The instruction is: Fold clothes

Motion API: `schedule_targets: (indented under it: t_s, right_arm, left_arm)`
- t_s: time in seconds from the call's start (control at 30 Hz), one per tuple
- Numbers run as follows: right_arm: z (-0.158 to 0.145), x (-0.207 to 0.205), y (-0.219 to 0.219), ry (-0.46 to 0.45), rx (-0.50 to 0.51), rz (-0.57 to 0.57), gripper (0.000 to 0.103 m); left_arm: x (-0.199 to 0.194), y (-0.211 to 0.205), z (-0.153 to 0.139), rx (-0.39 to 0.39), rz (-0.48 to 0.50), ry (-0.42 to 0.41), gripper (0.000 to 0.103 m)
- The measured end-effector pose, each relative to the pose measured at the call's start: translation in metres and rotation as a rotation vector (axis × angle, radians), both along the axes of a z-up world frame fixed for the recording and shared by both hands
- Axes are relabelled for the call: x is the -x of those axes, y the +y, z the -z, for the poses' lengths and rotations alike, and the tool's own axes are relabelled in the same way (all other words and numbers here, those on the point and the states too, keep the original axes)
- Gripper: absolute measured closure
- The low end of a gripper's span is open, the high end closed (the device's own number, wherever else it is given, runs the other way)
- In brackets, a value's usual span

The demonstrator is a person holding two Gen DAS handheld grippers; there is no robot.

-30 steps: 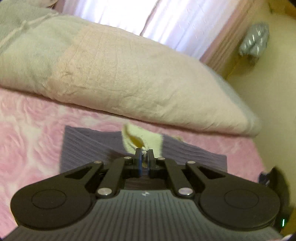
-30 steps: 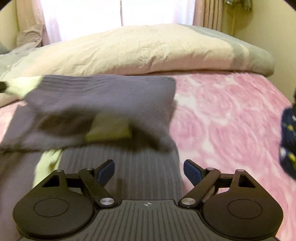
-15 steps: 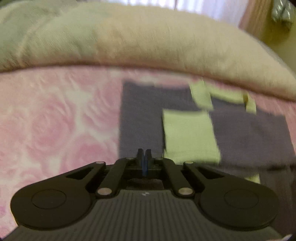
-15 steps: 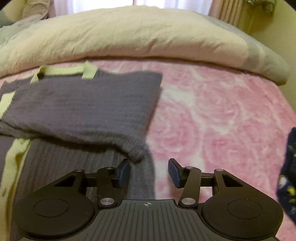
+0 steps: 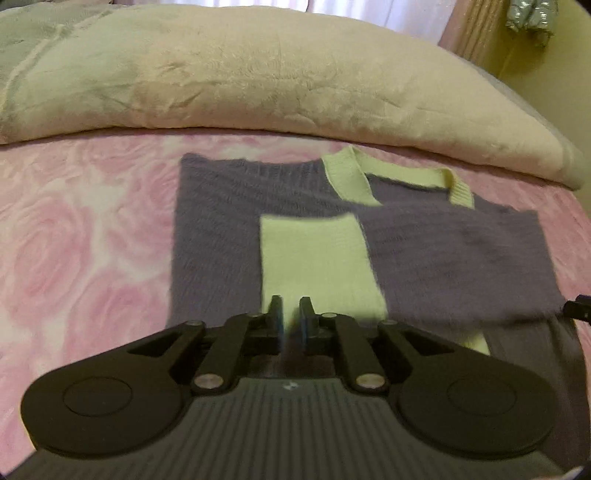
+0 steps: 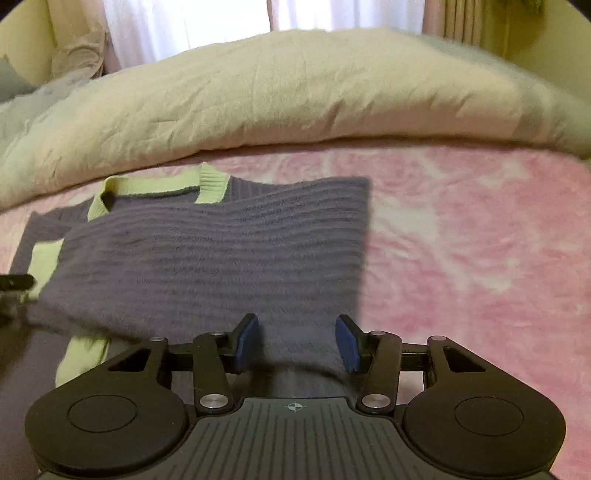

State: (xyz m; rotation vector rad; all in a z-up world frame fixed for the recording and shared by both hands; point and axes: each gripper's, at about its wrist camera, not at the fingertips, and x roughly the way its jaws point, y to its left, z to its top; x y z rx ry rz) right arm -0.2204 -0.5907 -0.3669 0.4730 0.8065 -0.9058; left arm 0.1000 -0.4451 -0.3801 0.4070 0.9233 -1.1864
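**Two grippers at the near edge of a partly folded sweater**

Two grippers sit at the near side of the bed, each over the near part of the garment. In the left wrist view, the left gripper has its fingers parted by a narrow gap; nothing is pinched between them. Just beyond its fingertips lies a pale green cuff, flat on the garment's middle. In the right wrist view, the right gripper has its fingers spread wide, with grey-purple knit lying between and below the blue pads; the pads do not press on the fabric.

The sweater is grey-purple ribbed knit with pale green trim. It lies flat on the pink rose-patterned bedspread, toward the bed's left half as the right wrist view shows it. Both sleeves are folded inward across the body: one ends in the green cuff at the centre, and the other overlaps it from the right-hand side. The green neckband points to the far edge of the bed.

Beyond the neckband, a thick cream duvet is bunched along the far edge. Behind it hang bright white curtains.
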Motion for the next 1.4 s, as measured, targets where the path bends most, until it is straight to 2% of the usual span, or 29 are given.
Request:
schedule_targets:
  t_s: [0.17, 0.27, 0.43, 0.57, 0.67, 0.7, 0.73, 0.8, 0.83, 0.9, 1.0, 1.1, 1.2, 1.3, 1.33, 1.37, 1.4]
  right_arm:
    - [-0.012, 0.031, 0.073, -0.024, -0.061, -0.039, 0.054]
    - [0.004, 0.040, 0.119, 0.033, -0.108, -0.086, 0.054]
    - [0.016, 0.074, 0.191, 0.128, -0.091, -0.151, 0.054]
    - [0.011, 0.114, 0.213, 0.095, -0.182, -0.114, 0.054]
    - [0.007, 0.143, 0.227, 0.061, -0.261, -0.075, 0.054]
    - [0.006, 0.153, 0.232, 0.049, -0.288, -0.062, 0.054]
    - [0.004, 0.161, 0.232, 0.008, -0.312, -0.036, 0.053]
    - [0.001, 0.176, 0.225, -0.131, -0.359, 0.037, 0.053]
    - [0.002, 0.183, 0.220, -0.216, -0.385, 0.078, 0.053]
    - [0.013, 0.196, 0.209, -0.369, -0.458, 0.150, 0.053]
    - [0.038, 0.208, 0.196, -0.542, -0.553, 0.208, 0.053]
    - [0.051, 0.211, 0.181, -0.646, -0.592, 0.192, 0.054]
    - [0.061, 0.202, 0.166, -0.744, -0.640, 0.111, 0.054]
    - [0.075, 0.187, 0.159, -0.818, -0.644, 0.035, 0.054]
    - [0.076, 0.183, 0.158, -0.830, -0.634, 0.012, 0.058]
    - [0.077, 0.181, 0.160, -0.824, -0.620, 0.001, 0.067]
    - [0.079, 0.180, 0.162, -0.811, -0.609, -0.001, 0.091]
  left_arm:
    - [0.032, 0.068, -0.003, -0.031, 0.046, 0.054, 0.094]
    - [0.059, 0.116, 0.004, -0.080, 0.021, 0.078, 0.094]
    - [0.107, 0.209, 0.001, -0.111, -0.055, 0.052, 0.094]
    - [0.139, 0.257, -0.011, -0.170, -0.092, 0.033, 0.095]
    - [0.140, 0.273, -0.025, -0.165, -0.112, 0.054, 0.095]
    - [0.135, 0.277, -0.029, -0.140, -0.128, 0.063, 0.095]
    - [0.129, 0.281, -0.032, -0.113, -0.144, 0.071, 0.092]
    - [0.112, 0.285, -0.036, -0.056, -0.184, 0.091, 0.078]
    - [0.101, 0.287, -0.032, -0.029, -0.207, 0.128, 0.070]
    - [0.078, 0.293, -0.020, 0.022, -0.257, 0.217, 0.069]
    - [0.050, 0.302, 0.007, 0.089, -0.320, 0.353, 0.067]
    - [0.039, 0.303, 0.027, 0.180, -0.302, 0.467, 0.065]
    - [0.036, 0.292, 0.039, 0.255, -0.217, 0.542, 0.065]
    - [0.036, 0.284, 0.045, 0.275, -0.148, 0.572, 0.065]
    - [0.036, 0.281, 0.047, 0.280, -0.125, 0.584, 0.069]
    - [0.035, 0.281, 0.048, 0.273, -0.096, 0.609, 0.090]
    - [0.038, 0.281, 0.049, 0.257, -0.063, 0.614, 0.090]
